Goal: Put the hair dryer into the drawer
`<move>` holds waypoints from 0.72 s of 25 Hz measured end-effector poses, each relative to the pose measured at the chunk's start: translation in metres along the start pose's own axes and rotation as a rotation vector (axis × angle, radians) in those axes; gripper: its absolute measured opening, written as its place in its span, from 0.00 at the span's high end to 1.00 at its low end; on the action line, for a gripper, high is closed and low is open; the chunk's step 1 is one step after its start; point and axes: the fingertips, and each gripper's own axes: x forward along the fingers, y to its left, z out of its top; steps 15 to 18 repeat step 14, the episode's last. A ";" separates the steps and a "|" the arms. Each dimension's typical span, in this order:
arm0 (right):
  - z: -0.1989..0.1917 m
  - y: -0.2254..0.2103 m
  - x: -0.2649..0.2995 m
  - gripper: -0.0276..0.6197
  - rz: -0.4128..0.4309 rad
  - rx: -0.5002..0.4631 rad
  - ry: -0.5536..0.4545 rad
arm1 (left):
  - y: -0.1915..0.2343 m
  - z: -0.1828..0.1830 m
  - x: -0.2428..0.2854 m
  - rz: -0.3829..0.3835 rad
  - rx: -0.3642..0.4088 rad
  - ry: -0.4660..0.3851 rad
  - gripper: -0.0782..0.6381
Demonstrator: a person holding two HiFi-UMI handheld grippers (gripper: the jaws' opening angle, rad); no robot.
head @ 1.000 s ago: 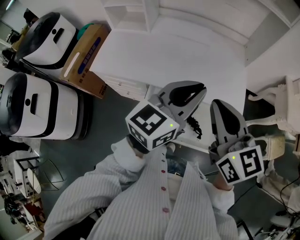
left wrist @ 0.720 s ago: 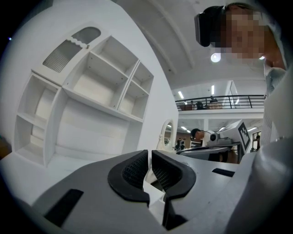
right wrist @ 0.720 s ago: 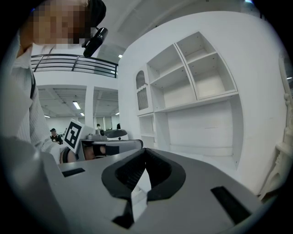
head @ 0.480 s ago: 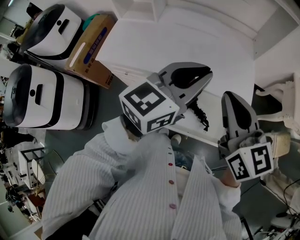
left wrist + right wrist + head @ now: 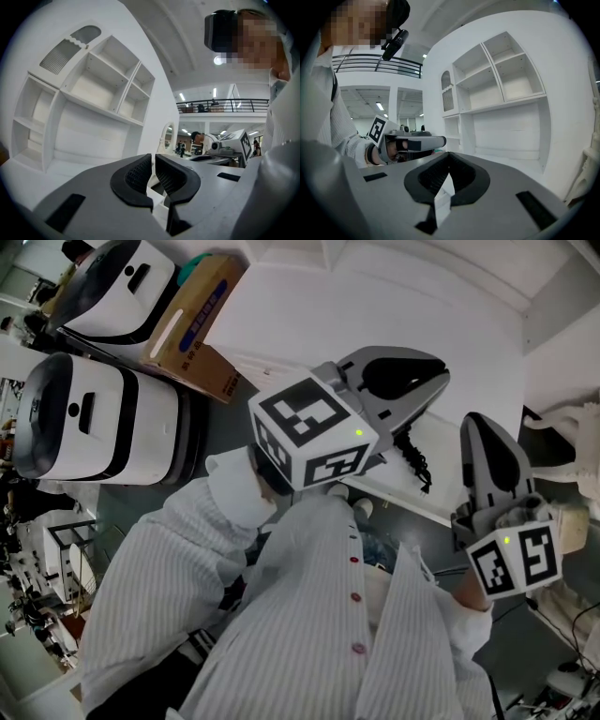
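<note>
No hair dryer body shows in any view. Only a black coiled cord (image 5: 413, 457) lies on the white dresser top (image 5: 309, 324), just under my left gripper (image 5: 439, 371). That gripper is held level over the top, jaws close together with nothing between them (image 5: 153, 161). My right gripper (image 5: 475, 423) hovers beside it at the right, shut and empty (image 5: 449, 158). Each gripper sees the other: the right gripper (image 5: 227, 146) and the left gripper (image 5: 412, 142). No open drawer is in view.
White open shelves (image 5: 93, 89) rise at the back of the dresser. On the floor at the left stand two white-and-black machines (image 5: 89, 423) and a cardboard box (image 5: 192, 329). A white ornate piece of furniture (image 5: 572, 423) stands at the right.
In the head view the left gripper has drifted slightly up and to the right. The right gripper has kept still. Both jaws look unchanged.
</note>
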 end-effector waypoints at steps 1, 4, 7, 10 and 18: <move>0.000 0.001 0.001 0.94 0.000 0.000 0.001 | 0.001 0.001 -0.001 -0.003 -0.001 0.002 0.85; 0.001 0.003 0.002 0.94 0.002 -0.002 0.005 | 0.002 0.003 -0.003 -0.010 0.002 0.012 0.85; 0.000 0.004 0.002 0.94 0.003 0.000 0.006 | 0.003 0.004 -0.005 -0.011 -0.002 0.017 0.85; 0.000 0.005 0.001 0.94 0.004 -0.003 0.007 | 0.003 0.004 -0.007 -0.011 0.010 0.023 0.85; -0.001 0.006 0.004 0.94 0.003 -0.006 0.009 | 0.004 0.004 -0.008 -0.017 0.014 0.031 0.85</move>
